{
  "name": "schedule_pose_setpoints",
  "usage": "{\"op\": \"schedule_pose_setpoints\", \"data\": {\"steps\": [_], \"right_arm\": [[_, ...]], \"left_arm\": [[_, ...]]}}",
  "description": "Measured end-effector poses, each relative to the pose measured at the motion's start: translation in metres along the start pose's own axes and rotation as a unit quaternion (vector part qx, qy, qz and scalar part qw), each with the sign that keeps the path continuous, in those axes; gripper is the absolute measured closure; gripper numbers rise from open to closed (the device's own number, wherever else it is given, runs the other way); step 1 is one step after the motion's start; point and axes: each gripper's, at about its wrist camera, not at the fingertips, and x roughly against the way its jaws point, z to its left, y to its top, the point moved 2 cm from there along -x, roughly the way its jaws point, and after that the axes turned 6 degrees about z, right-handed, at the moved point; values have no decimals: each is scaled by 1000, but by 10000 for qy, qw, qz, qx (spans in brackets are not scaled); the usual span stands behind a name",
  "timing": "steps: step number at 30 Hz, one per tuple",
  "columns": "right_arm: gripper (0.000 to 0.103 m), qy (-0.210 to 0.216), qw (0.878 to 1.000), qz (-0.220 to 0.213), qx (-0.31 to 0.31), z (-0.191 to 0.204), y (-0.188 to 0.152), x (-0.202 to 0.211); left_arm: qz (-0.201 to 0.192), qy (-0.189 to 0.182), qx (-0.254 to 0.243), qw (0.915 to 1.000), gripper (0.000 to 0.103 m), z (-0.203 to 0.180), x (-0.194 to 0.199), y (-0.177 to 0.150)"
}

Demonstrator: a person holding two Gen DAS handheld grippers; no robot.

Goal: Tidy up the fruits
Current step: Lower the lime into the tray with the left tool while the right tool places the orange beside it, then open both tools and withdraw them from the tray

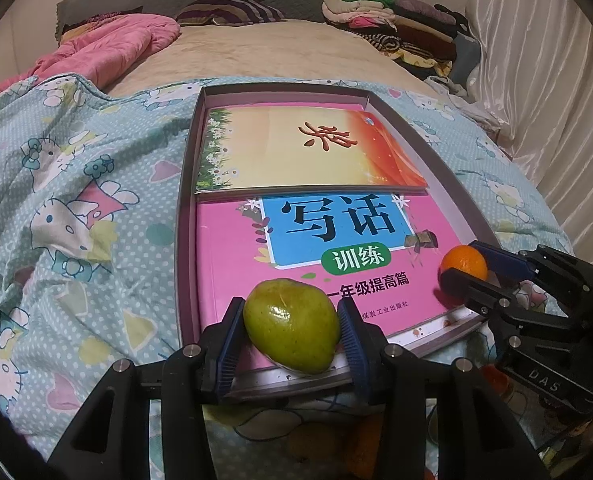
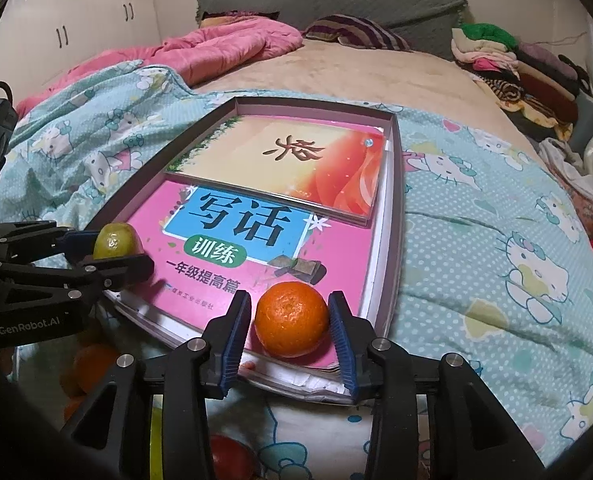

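My left gripper (image 1: 292, 330) is shut on a green pear (image 1: 290, 324) and holds it over the near edge of the pink book (image 1: 256, 248). It also shows in the right wrist view (image 2: 112, 258) with the pear (image 2: 114, 242). My right gripper (image 2: 290, 322) is shut on an orange (image 2: 291, 318) at the book's near right corner; in the left wrist view the right gripper (image 1: 466, 266) holds the orange (image 1: 463, 264). Both books lie in a shallow grey box (image 1: 184, 200) on the bed.
A second, orange-and-yellow book (image 1: 296, 148) lies in the far half of the box. More fruit (image 2: 90, 364) sits low at the near left, below the box, with a red fruit (image 2: 228, 456) underneath. Pink quilt (image 2: 232, 44) and a clothes pile (image 2: 516, 64) lie farther back.
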Motion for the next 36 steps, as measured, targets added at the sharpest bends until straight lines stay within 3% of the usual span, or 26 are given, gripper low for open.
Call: {"op": "schedule_pose_setpoints", "data": {"steps": [13, 18, 27, 36], "right_arm": [[42, 106, 9988, -485, -12, 0, -3, 22], [38, 89, 9978, -655, -58, -2, -5, 33], [36, 11, 9969, -768, -159, -9, -13, 45], [34, -112, 9956, -915, -156, -11, -17, 58]], "left_arm": [[-117, -48, 100, 9999, 55, 1, 7, -3], [-225, -102, 177, 9995, 44, 0, 15, -5], [-365, -65, 141, 9992, 33, -6, 31, -11], [-459, 29, 150, 9988, 28, -9, 47, -15]]}}
